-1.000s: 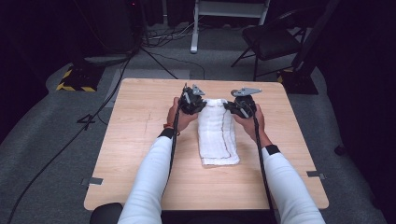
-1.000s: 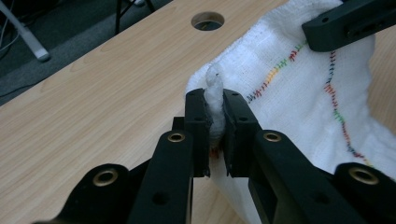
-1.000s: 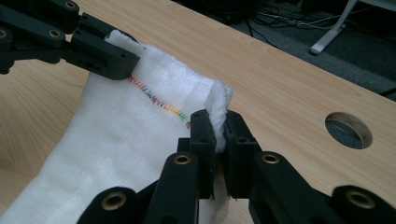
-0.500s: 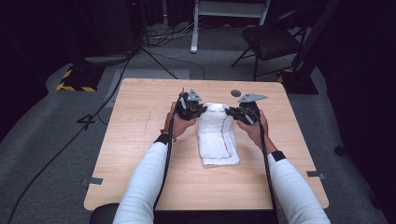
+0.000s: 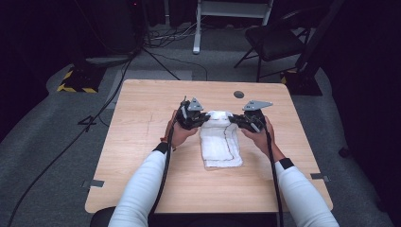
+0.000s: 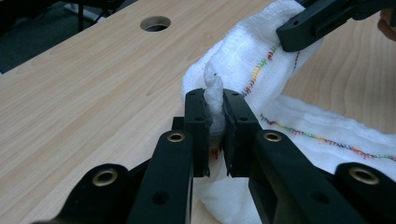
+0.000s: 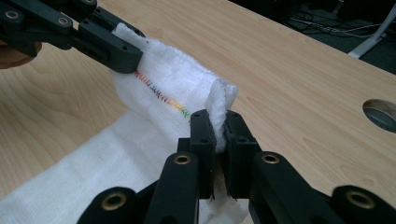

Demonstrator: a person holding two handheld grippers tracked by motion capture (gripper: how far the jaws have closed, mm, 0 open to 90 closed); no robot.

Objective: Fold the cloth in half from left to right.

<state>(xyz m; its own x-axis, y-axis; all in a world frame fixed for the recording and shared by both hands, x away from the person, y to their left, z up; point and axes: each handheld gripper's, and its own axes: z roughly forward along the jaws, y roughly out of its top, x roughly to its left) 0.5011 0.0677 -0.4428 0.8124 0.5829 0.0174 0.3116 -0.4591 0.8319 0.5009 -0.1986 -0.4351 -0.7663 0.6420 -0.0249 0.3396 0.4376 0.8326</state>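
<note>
A white cloth (image 5: pixel 220 142) with a rainbow-stitched hem lies folded lengthwise on the wooden table (image 5: pixel 142 142). Its far end is lifted off the table and curls back toward the person. My left gripper (image 5: pixel 204 119) is shut on the far-left corner of the cloth (image 6: pixel 215 100); a wad of fabric stands pinched between its jaws (image 6: pixel 215 128). My right gripper (image 5: pixel 232 120) is shut on the far-right corner of the cloth (image 7: pixel 175 86), fabric squeezed between its jaws (image 7: pixel 219 133). Each gripper view shows the other gripper holding the opposite corner.
A round cable hole (image 5: pixel 239 94) is in the table beyond the grippers. A black chair (image 5: pixel 276 40) and a white stand (image 5: pixel 227 14) are on the floor behind the table. Cables trail along the forearms and across the floor at left.
Both grippers have drawn toward the person, carrying the cloth's far end up and back over the rest. The grip on both corners stays the same.
</note>
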